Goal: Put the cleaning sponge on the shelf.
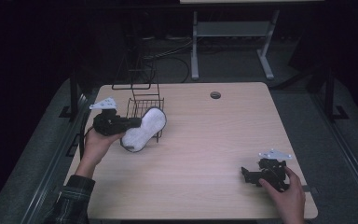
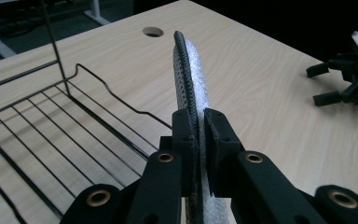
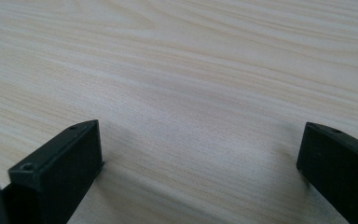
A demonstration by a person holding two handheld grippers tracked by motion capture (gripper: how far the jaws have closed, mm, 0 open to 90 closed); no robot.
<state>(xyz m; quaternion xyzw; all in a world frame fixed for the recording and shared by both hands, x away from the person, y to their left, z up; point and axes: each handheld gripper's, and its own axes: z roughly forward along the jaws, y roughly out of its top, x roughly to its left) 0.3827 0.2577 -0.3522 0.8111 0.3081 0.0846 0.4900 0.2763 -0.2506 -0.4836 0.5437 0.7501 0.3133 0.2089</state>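
Light wooden table [image 1: 205, 154], dim room around it, with a round cable hole [image 1: 215, 95] near the far edge. The left gripper [image 1: 133, 122] is held up off the tabletop in the person's left hand [image 1: 95, 144], at the left side of the table, jaws pointing toward the middle. The jaws are clamped on a white, peanut-shaped insole [image 1: 142, 130] with a dark edge. The insole is gripped near one end and stands on edge, its white face turned toward the high view. In the left gripper view the insole [image 2: 191, 79] runs straight out from between the two black jaws, dark mesh side to the left of that view and pale textured side to the right, both pads pressed flat against it. A black wire rack [image 1: 144, 105] stands just behind the insole on the table's far left. In the high view the insole overlaps the rack's front rim; contact cannot be told. In the left gripper view the rack's wire floor [image 2: 51, 135] lies just beside and below the insole. The right gripper [image 1: 248, 175] rests low at the near right corner of the table, well apart from the insole, in the person's right hand [image 1: 286, 198]. Its jaws stand wide apart over bare wood in the right gripper view, nothing between them. A plaid sleeve [image 1: 72, 200] shows on the left forearm.
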